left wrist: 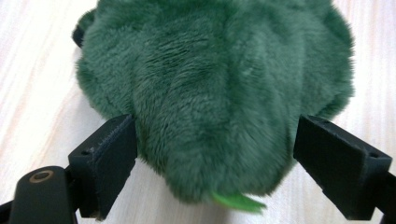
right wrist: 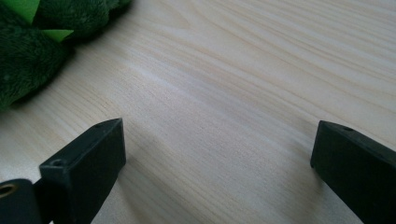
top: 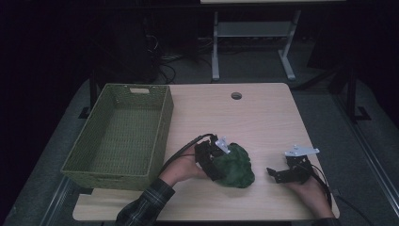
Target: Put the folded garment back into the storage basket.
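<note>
- The green plush toy [top: 235, 165] lies on the wooden table [top: 263, 117], right of the woven basket [top: 117, 136].
- The left gripper [left wrist: 212, 140] straddles the plush, jaws spread, pads beside the fur and apparently not pressing.
- The right gripper [top: 277, 175] rests right of the plush, jaws spread over bare wood.
- Likely step: getting a hold on the plush. Next: squeeze firmly into the soft body, then lift.
- The basket's near rim stands high; the carry must clear it. Open tabletop lies beyond the plush; the table's front edge is near.
</note>
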`<state>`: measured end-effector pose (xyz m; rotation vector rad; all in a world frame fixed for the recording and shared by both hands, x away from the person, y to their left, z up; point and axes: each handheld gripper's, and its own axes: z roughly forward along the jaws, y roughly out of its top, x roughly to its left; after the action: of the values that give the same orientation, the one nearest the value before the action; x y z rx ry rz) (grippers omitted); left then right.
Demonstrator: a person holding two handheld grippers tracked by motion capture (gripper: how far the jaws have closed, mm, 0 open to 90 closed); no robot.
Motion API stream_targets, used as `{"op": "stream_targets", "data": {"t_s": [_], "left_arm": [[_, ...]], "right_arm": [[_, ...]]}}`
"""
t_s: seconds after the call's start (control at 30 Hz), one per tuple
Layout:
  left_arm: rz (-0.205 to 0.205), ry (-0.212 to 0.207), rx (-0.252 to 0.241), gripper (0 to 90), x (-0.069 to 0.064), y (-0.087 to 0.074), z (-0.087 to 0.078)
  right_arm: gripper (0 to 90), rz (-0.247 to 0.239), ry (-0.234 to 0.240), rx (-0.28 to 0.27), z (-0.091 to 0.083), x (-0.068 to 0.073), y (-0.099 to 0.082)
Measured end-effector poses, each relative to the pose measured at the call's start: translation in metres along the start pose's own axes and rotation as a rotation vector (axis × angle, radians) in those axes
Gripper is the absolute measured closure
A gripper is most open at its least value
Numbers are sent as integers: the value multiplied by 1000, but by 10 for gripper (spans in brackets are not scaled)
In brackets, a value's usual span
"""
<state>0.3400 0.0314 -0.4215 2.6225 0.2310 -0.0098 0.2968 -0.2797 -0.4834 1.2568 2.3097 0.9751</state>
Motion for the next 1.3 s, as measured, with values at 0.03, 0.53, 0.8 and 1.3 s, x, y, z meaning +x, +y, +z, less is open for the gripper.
{"op": "stream_targets", "data": {"t_s": [0.03, 0.53, 0.8, 1.3], "left_arm": [[2, -4, 11, 130, 0, 0, 2], [19, -10, 78, 122, 2, -4, 32], [18, 2, 91, 142, 0, -2, 32], [-60, -75, 69, 674, 0, 0, 25]], "right_arm": [[30, 0, 0, 0, 0, 0, 0], [30, 0, 0, 0, 0, 0, 0], [30, 1, 0, 1, 0, 0, 0], [31, 1, -1, 1, 0, 0, 0]]}}
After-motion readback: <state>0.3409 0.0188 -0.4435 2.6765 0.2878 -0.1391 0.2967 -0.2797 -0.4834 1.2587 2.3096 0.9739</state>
